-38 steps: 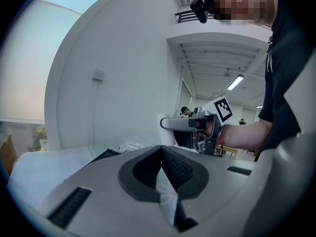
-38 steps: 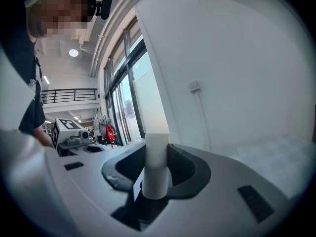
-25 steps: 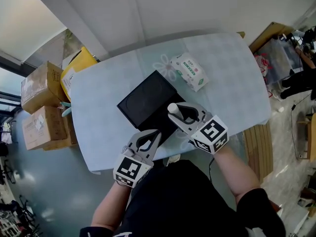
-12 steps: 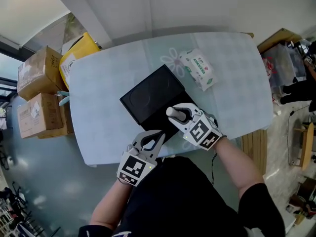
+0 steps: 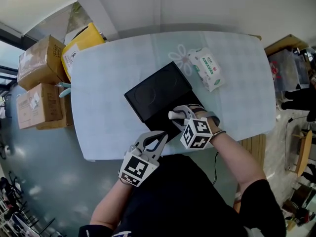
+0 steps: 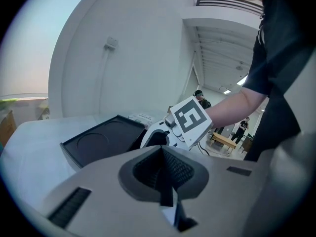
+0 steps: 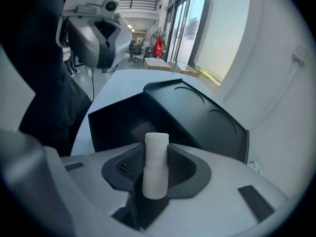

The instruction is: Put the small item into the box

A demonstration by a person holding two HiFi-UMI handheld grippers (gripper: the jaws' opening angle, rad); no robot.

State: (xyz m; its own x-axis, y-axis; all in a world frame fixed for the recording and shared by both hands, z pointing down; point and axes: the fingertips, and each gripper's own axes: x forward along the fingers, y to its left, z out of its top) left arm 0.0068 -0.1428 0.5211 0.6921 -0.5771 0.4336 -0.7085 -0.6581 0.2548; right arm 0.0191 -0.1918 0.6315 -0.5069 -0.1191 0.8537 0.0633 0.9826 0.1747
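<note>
We list, from the three views:

Item 1, right gripper [image 7: 156, 158]. We find its jaws standing fairly wide and pressed on a small white cylinder [image 7: 156, 144]. The cylinder stands on end between the ribbed pads and rises above them. The gripper points steeply down, with its marker cube [image 5: 196, 134] turned up toward the head camera.

Item 2, white cylinder. We place it in the right gripper's hold, over the near end of the black box [image 5: 157, 94]. In the right gripper view the box's dark open base [image 7: 123, 125] lies just beyond it. We cannot tell whether it touches the box.

Item 3, black box. We record it lying slantwise on the middle of the table [image 5: 103, 88]. Its lid [image 7: 205, 112] is folded back on the far side, with round recesses in its inner face.

Item 4, left gripper [image 6: 163, 168]. We note its jaws closed together with nothing between them. It is held low at the near edge of the table, just beside the box, to the left of the right gripper and pointing toward the box.

Item 5, tissue pack [image 5: 210, 69]. We enter it as white with green print, lying on the table beyond the box and apart from it.

Item 6, cardboard cartons [image 5: 33, 65]. We see them stacked on the floor left of the table, with a yellow package [image 5: 81, 46] behind them
</note>
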